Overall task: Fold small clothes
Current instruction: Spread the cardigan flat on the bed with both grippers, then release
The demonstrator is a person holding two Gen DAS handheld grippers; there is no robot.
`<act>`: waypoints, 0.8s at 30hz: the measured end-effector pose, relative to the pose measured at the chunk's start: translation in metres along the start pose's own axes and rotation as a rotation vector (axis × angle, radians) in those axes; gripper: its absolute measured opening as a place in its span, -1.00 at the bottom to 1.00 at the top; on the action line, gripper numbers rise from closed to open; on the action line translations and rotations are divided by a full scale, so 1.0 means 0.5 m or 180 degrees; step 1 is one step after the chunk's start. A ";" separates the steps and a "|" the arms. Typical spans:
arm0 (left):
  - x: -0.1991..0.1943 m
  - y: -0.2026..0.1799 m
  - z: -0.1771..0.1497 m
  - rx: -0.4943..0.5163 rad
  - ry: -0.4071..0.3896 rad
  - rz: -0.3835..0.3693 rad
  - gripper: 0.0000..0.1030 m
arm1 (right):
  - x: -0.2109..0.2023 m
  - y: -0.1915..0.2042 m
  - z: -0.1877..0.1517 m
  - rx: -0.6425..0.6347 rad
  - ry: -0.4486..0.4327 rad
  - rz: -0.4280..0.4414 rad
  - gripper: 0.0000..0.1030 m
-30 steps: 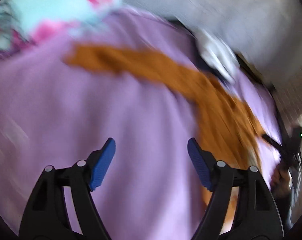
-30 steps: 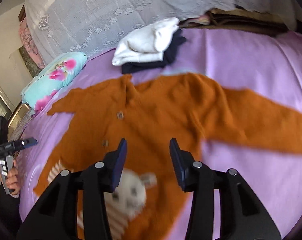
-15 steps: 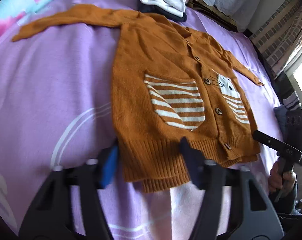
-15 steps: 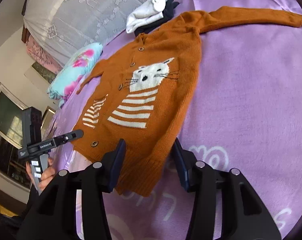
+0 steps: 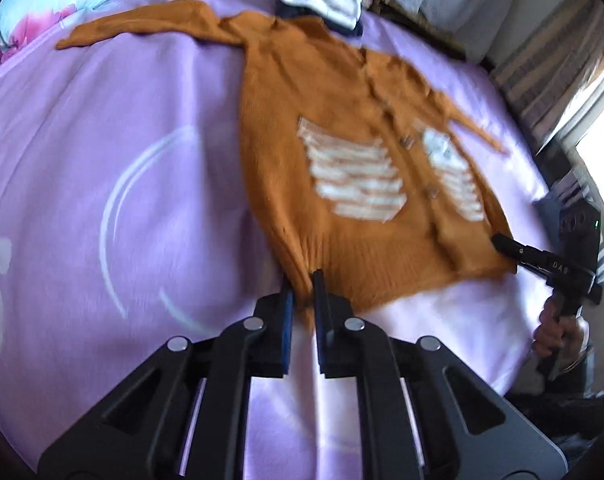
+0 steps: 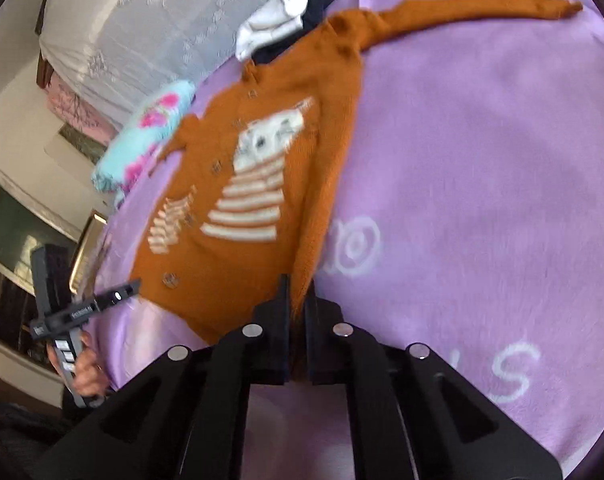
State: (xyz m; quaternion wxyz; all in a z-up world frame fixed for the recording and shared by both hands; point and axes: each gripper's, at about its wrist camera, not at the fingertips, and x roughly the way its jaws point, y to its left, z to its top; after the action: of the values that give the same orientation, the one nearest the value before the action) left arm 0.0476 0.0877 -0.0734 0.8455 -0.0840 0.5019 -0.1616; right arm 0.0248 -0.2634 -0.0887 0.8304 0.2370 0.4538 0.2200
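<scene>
Left wrist view: both tongs, left tongs (image 5: 300, 292) and right tongs (image 6: 296, 292), clamp the unfolded cardigan's (image 5: 342, 208) hem corners; all folding remains.

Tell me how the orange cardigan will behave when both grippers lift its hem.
The cardigan is soft knit, so it will likely sag between the left gripper and right gripper. Its spread sleeves will probably trail across the bedspread.

blurred: cardigan (image 5: 342, 184) buttons | hidden: hem corners inside jaws
</scene>
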 end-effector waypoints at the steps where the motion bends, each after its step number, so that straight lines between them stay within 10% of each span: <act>1: -0.001 0.000 -0.002 0.0032 0.0000 0.0033 -0.72 | -0.004 0.002 -0.003 0.0011 0.0019 0.0027 -0.78; 4: -0.027 0.011 0.010 0.0012 -0.0072 0.0145 -0.24 | -0.026 0.014 0.005 -0.0038 0.0037 0.0079 -0.28; 12: -0.079 -0.017 0.146 0.0294 -0.0605 0.0764 0.66 | -0.026 0.027 0.193 -0.0389 -0.0503 -0.0463 -0.28; 24: 0.197 -0.069 0.491 0.0182 -0.0330 0.0869 0.87 | 0.259 0.054 0.518 -0.0049 -0.0318 0.0025 -0.28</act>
State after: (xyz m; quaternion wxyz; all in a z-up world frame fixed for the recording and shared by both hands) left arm 0.2998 0.0153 -0.0253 0.8864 0.0010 0.4596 -0.0548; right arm 0.3065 -0.2173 -0.0337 0.8529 0.2430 0.4091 0.2147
